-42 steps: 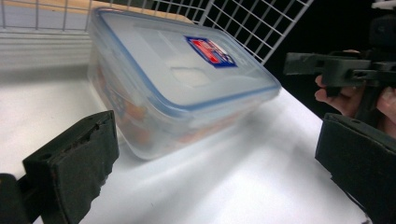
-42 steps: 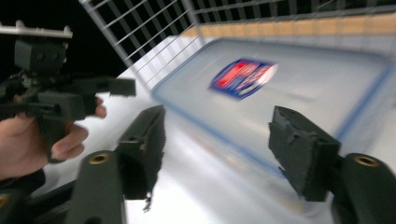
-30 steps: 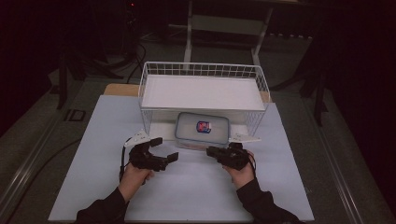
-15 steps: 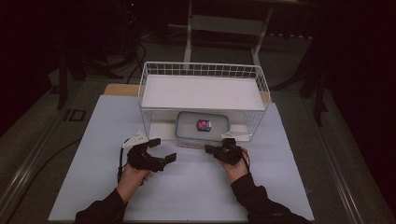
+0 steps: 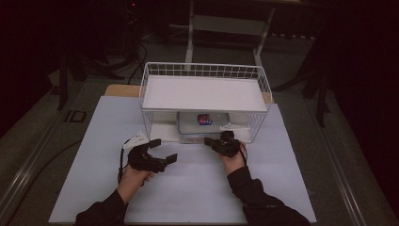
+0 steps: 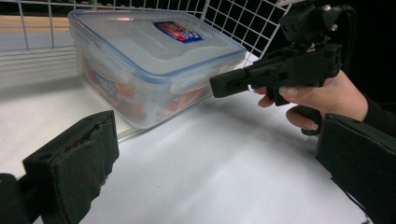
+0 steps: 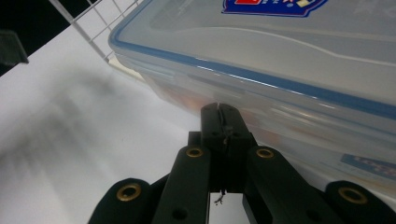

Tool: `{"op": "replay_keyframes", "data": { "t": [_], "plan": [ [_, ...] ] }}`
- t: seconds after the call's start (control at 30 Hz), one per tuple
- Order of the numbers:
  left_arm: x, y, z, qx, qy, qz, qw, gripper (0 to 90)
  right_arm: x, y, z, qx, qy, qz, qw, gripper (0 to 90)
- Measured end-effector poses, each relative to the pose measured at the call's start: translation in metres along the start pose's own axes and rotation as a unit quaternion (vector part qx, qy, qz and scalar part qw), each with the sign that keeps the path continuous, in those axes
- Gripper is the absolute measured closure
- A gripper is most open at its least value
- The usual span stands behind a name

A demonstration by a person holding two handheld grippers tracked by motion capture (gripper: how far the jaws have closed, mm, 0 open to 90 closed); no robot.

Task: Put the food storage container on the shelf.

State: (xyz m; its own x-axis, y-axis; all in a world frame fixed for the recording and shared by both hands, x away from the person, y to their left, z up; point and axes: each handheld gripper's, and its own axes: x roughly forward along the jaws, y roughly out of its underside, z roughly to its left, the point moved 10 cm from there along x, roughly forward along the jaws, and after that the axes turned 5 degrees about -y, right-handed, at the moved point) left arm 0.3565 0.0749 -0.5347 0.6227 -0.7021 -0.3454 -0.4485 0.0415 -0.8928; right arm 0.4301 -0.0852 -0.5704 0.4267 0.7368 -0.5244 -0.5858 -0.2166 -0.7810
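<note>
Having drawn back a little, the left gripper (image 5: 162,153) hovers with jaws spread over the white counter (image 5: 94,141), while the right gripper (image 5: 212,141) has pushed forward, its jaws pressed together with their tips at the side of the clear box (image 7: 289,65). That box sits under the wire rack (image 5: 204,70), just ahead of both jaws. The room beyond the counter is dark.

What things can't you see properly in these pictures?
- What is in the plastic box: left gripper view, the frosted walls let through just orange blurs.
- The box's far end: high view, the wire rack's white shelf covers it.
- The sticker on the lid: right gripper view, cut off by the top edge.
- Whether the right tongs touch the box: right gripper view, their shut tips block the spot.
</note>
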Motion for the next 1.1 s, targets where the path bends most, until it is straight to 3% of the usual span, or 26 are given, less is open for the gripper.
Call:
{"op": "replay_keyframes", "data": {
  "t": [0.6, 0.73, 0.87, 1.0, 1.1],
  "plan": [
    [-0.002, -0.001, 0.000, 0.006, 0.001, -0.003, 1.0000, 0.0, 0.024, -0.021, -0.014, 0.023, 0.015, -0.023, 0.9994, 89.8],
    [-0.002, -0.001, 0.000, 0.007, 0.001, -0.003, 1.0000, 0.0, 0.027, -0.023, -0.013, 0.016, 0.015, -0.021, 0.9995, 89.8],
    [-0.003, -0.001, 0.000, 0.009, 0.000, -0.003, 1.0000, 0.0, 0.026, -0.021, -0.011, 0.024, 0.009, -0.020, 0.9995, 89.4],
    [-0.004, -0.003, -0.002, 0.013, 0.000, -0.005, 0.9999, 0.0, 0.021, -0.019, 0.000, 0.016, -0.004, -0.016, 0.9997, 83.0],
    [-0.004, -0.004, -0.004, 0.016, 0.003, -0.006, 0.9998, 0.0, 0.016, -0.018, 0.009, 0.000, -0.018, -0.021, 0.9996, 69.7]
  ]
}}
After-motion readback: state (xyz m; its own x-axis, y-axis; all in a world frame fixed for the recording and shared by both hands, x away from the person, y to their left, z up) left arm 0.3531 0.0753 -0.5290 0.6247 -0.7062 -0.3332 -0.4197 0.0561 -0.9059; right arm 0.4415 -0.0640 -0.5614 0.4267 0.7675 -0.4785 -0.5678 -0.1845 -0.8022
